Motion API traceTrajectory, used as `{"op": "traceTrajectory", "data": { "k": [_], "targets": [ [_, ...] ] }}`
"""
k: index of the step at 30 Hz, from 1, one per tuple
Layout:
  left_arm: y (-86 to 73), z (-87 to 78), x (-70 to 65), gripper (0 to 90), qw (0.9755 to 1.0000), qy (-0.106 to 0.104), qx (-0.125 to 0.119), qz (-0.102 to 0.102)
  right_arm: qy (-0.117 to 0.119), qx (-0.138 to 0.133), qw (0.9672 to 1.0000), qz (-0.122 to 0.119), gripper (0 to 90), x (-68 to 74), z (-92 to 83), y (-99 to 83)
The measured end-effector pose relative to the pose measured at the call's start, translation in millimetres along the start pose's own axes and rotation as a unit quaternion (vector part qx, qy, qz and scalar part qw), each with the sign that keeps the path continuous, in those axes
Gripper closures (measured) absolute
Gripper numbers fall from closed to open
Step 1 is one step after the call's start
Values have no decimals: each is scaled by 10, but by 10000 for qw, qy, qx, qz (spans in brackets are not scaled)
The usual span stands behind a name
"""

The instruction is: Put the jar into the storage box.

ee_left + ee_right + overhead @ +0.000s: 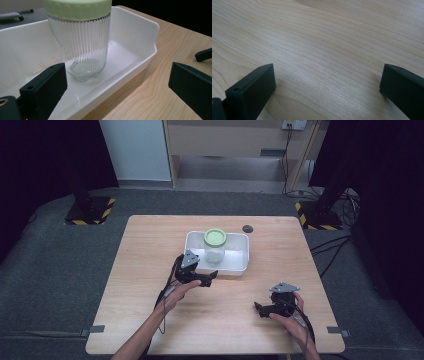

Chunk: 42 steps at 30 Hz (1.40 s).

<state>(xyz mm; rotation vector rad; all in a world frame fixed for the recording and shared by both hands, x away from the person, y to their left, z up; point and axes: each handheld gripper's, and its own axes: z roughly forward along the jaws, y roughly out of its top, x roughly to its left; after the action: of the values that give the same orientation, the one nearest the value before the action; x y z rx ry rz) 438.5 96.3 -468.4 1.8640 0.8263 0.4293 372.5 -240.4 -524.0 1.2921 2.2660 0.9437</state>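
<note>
A ribbed clear glass jar (214, 249) (80, 47) with a pale green lid (215, 237) (78, 8) stands upright in a white plastic tray (240, 262) (140, 37) at the table's middle. My left gripper (210, 277) (117, 85) is open, just in front of the tray's near wall, with nothing between its jaws. My right gripper (260, 308) (327, 85) is open too, low over bare wood at the front right, pointing left.
A small dark round object (247, 228) lies on the wooden table (150, 250) behind the tray's right corner. Tape tabs mark the table's front corners. Stands and cables are on the floor beyond.
</note>
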Motion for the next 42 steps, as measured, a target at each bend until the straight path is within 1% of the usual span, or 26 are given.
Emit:
{"op": "traceTrajectory", "data": {
  "k": [5,9,11,15,17,25,27,30,34,42],
  "targets": [
    [-51,-34,-30,7,10000,-12,17,62,0,0,10000,2,2,0,0,0],
    [-108,-67,-40,7,10000,-25,-4,18,-1,0,10000,1,2,0,0,0],
    [-146,-84,-42,7,10000,-52,-32,-44,-1,0,10000,-3,2,0,0,0],
    [-204,-107,-44,6,9999,-71,-29,-70,-1,1,10000,0,2,0,0,0],
    [-215,-121,-49,6,10000,-76,0,-31,-1,1,10000,0,2,0,0,0],
    [-235,-180,-99,6,9999,-73,-18,68,-1,0,10000,2,2,1,0,0],
    [-250,-182,-111,5,9999,-103,2,87,-1,0,10000,2,2,0,0,0],
    [-297,-178,-131,5,9997,-153,100,133,-1,1,10000,1,2,0,0,0],
    [-389,-169,-143,5,9994,-165,235,173,-1,0,10000,-1,2,0,0,0],
    [-509,-189,-150,5,9989,-186,393,187,0,1,10000,1,2,0,0,0]
  ]
}}
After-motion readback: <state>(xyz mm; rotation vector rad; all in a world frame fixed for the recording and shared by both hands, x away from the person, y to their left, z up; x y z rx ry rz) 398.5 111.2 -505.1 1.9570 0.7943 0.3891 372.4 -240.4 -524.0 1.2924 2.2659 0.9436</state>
